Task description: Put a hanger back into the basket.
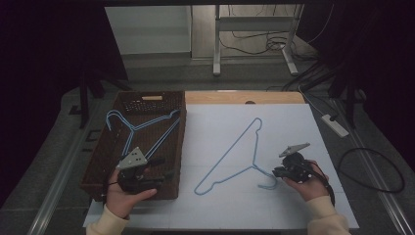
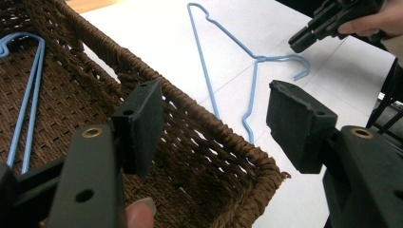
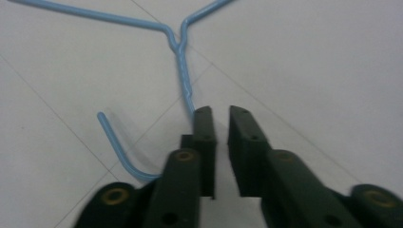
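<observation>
A blue wire hanger point(image 1: 253, 167) point(image 2: 259, 58) point(image 3: 180, 71) lies flat on the white table sheet point(image 1: 293, 122), its hook toward the near right. My right gripper point(image 1: 275, 172) point(image 3: 221, 114) rests at that hook, its jaws nearly together with a thin slit and nothing between them. The hook wire passes beside and under the left-hand jaw. My left gripper point(image 1: 164, 167) point(image 2: 216, 123) hovers open over the near right corner of a brown wicker basket point(image 1: 182, 127) point(image 2: 104, 52). Two more blue hangers point(image 1: 142, 126) point(image 2: 28, 95) lie inside the basket.
A wooden board point(image 1: 244, 97) edges the far side of the sheet. On the floor to the right lie a white power strip point(image 1: 335, 125) and black cables point(image 1: 386, 171). Metal table legs point(image 1: 216, 44) stand behind.
</observation>
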`<state>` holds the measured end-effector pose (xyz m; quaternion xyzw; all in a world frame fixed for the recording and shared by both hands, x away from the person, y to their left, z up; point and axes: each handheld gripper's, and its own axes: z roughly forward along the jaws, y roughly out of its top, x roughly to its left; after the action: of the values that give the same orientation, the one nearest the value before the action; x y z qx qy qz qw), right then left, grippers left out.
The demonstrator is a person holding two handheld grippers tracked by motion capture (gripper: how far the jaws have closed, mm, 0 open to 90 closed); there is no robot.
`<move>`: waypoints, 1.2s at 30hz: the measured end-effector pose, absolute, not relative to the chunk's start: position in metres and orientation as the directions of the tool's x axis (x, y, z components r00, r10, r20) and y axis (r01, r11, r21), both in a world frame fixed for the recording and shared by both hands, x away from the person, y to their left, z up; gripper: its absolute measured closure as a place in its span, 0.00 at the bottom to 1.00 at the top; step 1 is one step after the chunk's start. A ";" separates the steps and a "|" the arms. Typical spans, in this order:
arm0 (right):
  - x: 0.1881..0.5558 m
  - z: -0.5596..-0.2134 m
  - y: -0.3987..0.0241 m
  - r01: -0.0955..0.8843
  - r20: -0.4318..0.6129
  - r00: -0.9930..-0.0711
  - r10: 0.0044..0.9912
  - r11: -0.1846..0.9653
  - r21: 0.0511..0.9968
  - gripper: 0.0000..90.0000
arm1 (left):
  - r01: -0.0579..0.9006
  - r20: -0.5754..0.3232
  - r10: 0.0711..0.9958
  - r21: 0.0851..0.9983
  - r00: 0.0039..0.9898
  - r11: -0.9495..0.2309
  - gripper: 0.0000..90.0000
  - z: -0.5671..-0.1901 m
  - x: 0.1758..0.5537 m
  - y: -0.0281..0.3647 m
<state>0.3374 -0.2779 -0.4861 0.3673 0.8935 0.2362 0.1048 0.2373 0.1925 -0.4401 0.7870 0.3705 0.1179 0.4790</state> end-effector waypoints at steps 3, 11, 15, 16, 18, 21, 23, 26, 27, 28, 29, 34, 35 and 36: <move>0.339 -0.480 -0.271 0.611 -0.026 -0.715 0.699 0.641 0.464 0.71 | 0.470 -0.168 0.696 0.841 0.699 -0.269 0.42 -0.441 0.238 0.192; 0.348 -0.490 -0.259 0.643 -0.021 -0.725 0.688 0.688 0.337 0.69 | 0.467 -0.166 0.693 0.842 0.701 -0.270 0.42 -0.440 0.237 0.192; 0.350 -0.492 -0.255 0.659 -0.030 -0.717 0.697 0.691 0.298 0.83 | 0.466 -0.164 0.692 0.841 0.703 -0.274 0.42 -0.440 0.237 0.191; 0.350 -0.492 -0.254 0.661 -0.029 -0.717 0.696 0.693 0.290 0.88 | 0.465 -0.164 0.691 0.842 0.704 -0.274 0.42 -0.440 0.237 0.190; 0.349 -0.492 -0.250 0.657 -0.034 -0.723 0.690 0.701 0.278 0.94 | 0.464 -0.162 0.689 0.841 0.706 -0.278 0.42 -0.440 0.236 0.189; 0.348 -0.491 -0.248 0.648 -0.043 -0.731 0.681 0.712 0.271 0.94 | 0.461 -0.159 0.686 0.842 0.710 -0.282 0.42 -0.439 0.235 0.187; 0.346 -0.489 -0.250 0.644 -0.008 -0.738 0.674 0.708 0.290 0.95 | 0.455 -0.154 0.683 0.843 0.714 -0.286 0.42 -0.438 0.234 0.185; 0.341 -0.482 -0.253 0.638 0.011 -0.743 0.669 0.703 0.315 0.95 | 0.445 -0.148 0.678 0.849 0.720 -0.287 0.42 -0.434 0.232 0.182; 0.340 -0.478 -0.254 0.634 0.012 -0.745 0.667 0.703 0.323 0.95 | 0.440 -0.145 0.673 0.850 0.726 -0.291 0.42 -0.432 0.231 0.180; 0.337 -0.473 -0.254 0.630 0.013 -0.747 0.665 0.701 0.335 0.95 | 0.436 -0.143 0.670 0.851 0.728 -0.293 0.42 -0.431 0.231 0.179; 0.336 -0.470 -0.254 0.626 0.012 -0.750 0.662 0.703 0.338 0.95 | 0.433 -0.141 0.666 0.852 0.733 -0.296 0.42 -0.430 0.230 0.176; 0.330 -0.462 -0.248 0.611 0.018 -0.763 0.646 0.712 0.346 0.96 | 0.422 -0.132 0.643 0.848 0.754 -0.320 0.42 -0.427 0.228 0.162; 0.330 -0.462 -0.248 0.609 0.017 -0.765 0.644 0.714 0.345 0.96 | 0.422 -0.132 0.639 0.846 0.758 -0.325 0.42 -0.427 0.228 0.158; 0.330 -0.463 -0.247 0.607 0.017 -0.766 0.642 0.715 0.346 0.96 | 0.420 -0.131 0.634 0.845 0.762 -0.330 0.42 -0.426 0.229 0.155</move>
<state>0.3296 -0.2468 -0.4625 0.3378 0.9246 0.1681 0.0520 0.2286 0.1552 -0.4265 0.8077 0.3265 0.1119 0.4781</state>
